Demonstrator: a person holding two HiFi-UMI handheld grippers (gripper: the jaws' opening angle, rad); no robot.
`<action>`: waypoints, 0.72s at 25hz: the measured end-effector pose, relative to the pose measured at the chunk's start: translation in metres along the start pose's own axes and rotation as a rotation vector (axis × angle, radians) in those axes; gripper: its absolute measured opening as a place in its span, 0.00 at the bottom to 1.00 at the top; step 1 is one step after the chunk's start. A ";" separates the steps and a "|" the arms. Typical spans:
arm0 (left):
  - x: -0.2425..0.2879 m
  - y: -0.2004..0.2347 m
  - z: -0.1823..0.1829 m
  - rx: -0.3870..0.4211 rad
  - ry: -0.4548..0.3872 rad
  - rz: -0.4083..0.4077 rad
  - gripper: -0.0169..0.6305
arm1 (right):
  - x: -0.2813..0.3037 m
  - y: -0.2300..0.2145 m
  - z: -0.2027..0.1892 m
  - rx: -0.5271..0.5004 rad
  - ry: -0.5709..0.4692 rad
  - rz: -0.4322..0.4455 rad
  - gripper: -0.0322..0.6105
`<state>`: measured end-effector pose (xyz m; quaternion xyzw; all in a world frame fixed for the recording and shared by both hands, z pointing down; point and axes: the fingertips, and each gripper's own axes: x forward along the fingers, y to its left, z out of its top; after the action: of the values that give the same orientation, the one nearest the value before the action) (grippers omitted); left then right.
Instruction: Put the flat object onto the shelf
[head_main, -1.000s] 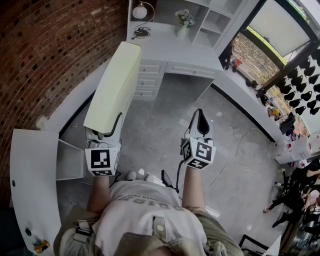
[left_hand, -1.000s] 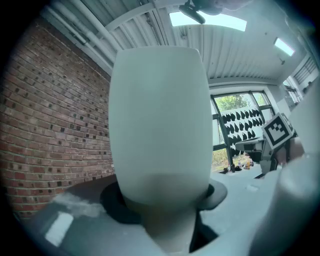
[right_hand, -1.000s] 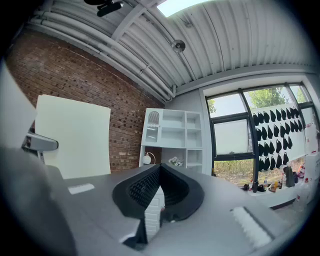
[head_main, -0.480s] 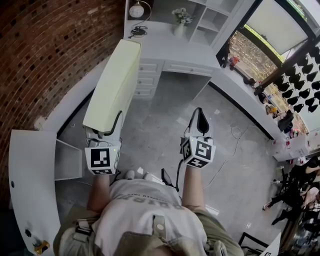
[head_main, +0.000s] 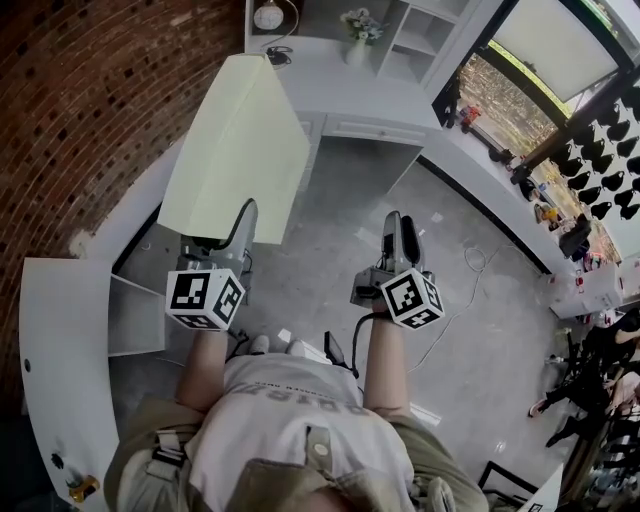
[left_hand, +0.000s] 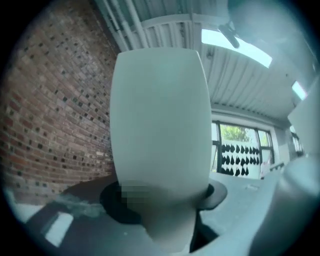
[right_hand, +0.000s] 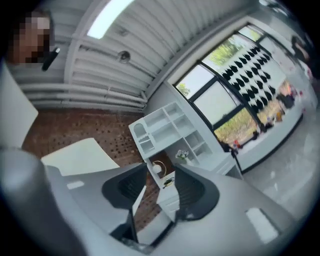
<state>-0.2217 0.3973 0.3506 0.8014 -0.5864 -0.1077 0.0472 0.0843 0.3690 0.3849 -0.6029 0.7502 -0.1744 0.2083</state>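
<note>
Flat cream panel (head_main: 235, 150) is in the air on the left, held at its near edge by the left hand-held gripper (head_main: 222, 240) and reaching away toward the far wall, tilted so its broad face shows from above. In the left gripper view the panel (left_hand: 160, 115) fills the middle, with a dark jaw on either side pressed to its faces.

It looks like a light, stiff sheet, probably foam or thin board. I judge it easy to carry but awkward: long, held at one end, likely to sway and to catch on edges. A grip at the edge with the faces between the pads suits it. A second hold farther along would steady it.

The right hand-held gripper (head_main: 398, 228) hangs over the grey floor (head_main: 330, 210), well apart from the panel. Its jaws have just been opening and now stand narrowly apart with nothing between them, as the right gripper view (right_hand: 159, 182) shows.

A brick wall (head_main: 90, 100) curves round the left. A white counter (head_main: 55, 340) follows it and runs to the far side under a white shelf unit (head_main: 425, 40), where a small clock (head_main: 268, 17) and a vase of flowers (head_main: 362, 25) stand. The shelf compartments look small beside the panel, so fitting it in may be tight. Windows (head_main: 520, 100) line the right.
</note>
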 end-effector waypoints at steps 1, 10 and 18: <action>0.005 -0.003 -0.002 -0.079 -0.014 -0.012 0.43 | -0.002 -0.007 -0.005 0.093 0.005 0.014 0.37; 0.052 -0.051 -0.034 -0.594 -0.071 -0.066 0.43 | -0.021 -0.050 -0.051 0.498 0.110 0.020 0.59; 0.080 -0.100 -0.069 -0.853 -0.072 -0.095 0.43 | -0.020 -0.070 -0.063 0.659 0.190 0.088 0.76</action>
<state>-0.0896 0.3490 0.3878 0.7319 -0.4532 -0.3704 0.3490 0.1134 0.3742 0.4771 -0.4515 0.6948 -0.4533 0.3284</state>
